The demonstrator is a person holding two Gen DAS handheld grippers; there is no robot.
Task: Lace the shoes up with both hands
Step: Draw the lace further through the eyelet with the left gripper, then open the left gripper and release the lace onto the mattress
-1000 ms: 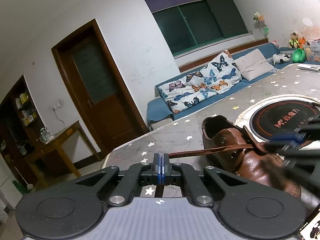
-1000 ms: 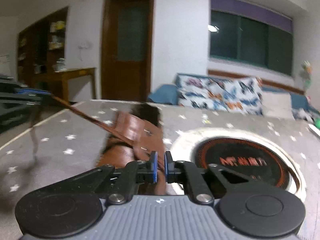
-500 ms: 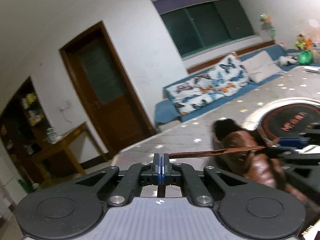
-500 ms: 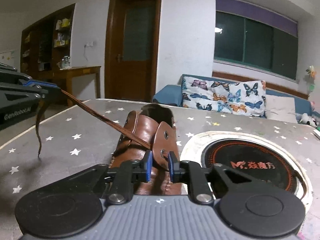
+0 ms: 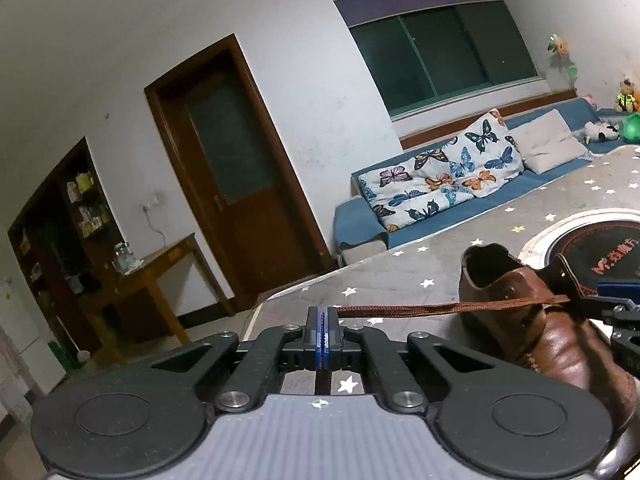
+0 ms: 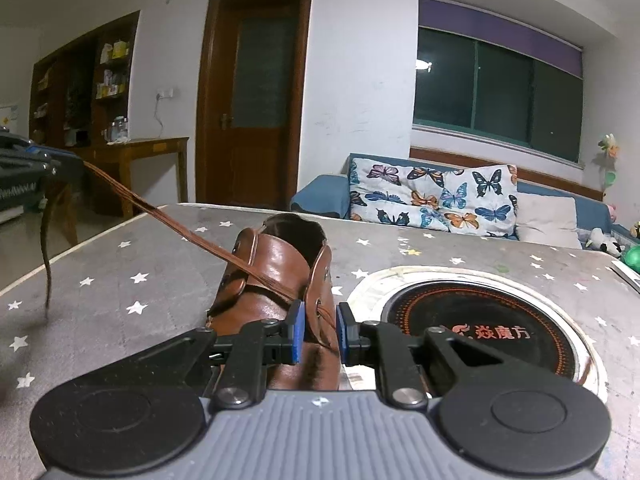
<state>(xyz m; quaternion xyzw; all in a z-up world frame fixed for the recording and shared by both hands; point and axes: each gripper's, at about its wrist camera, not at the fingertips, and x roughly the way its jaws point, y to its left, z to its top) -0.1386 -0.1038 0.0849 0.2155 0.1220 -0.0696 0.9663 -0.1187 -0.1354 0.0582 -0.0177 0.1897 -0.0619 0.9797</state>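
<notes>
A brown leather shoe (image 5: 532, 320) (image 6: 276, 272) stands on the grey star-patterned table (image 6: 120, 280), its opening facing away from me. My left gripper (image 5: 322, 320) is shut on the brown lace (image 5: 440, 309), which runs taut from its pads to the shoe's eyelets. In the right wrist view the left gripper (image 6: 24, 176) sits at the far left, with the lace (image 6: 180, 232) stretched from it and a loose lace end (image 6: 46, 248) hanging down. My right gripper (image 6: 320, 328) clamps the shoe's right eyelet flap (image 6: 320, 280), a narrow gap between its pads.
A round black induction hob (image 6: 472, 328) is set into the table right of the shoe. Beyond the table stand a blue sofa with a butterfly cushion (image 6: 432, 200), a wooden door (image 6: 256, 96) and a side table (image 6: 132, 152). The table's left edge is near.
The right gripper's jaws have spread slightly and now hold the eyelet flap between them. The left wrist view has tilted a little. The lace stays taut throughout.
</notes>
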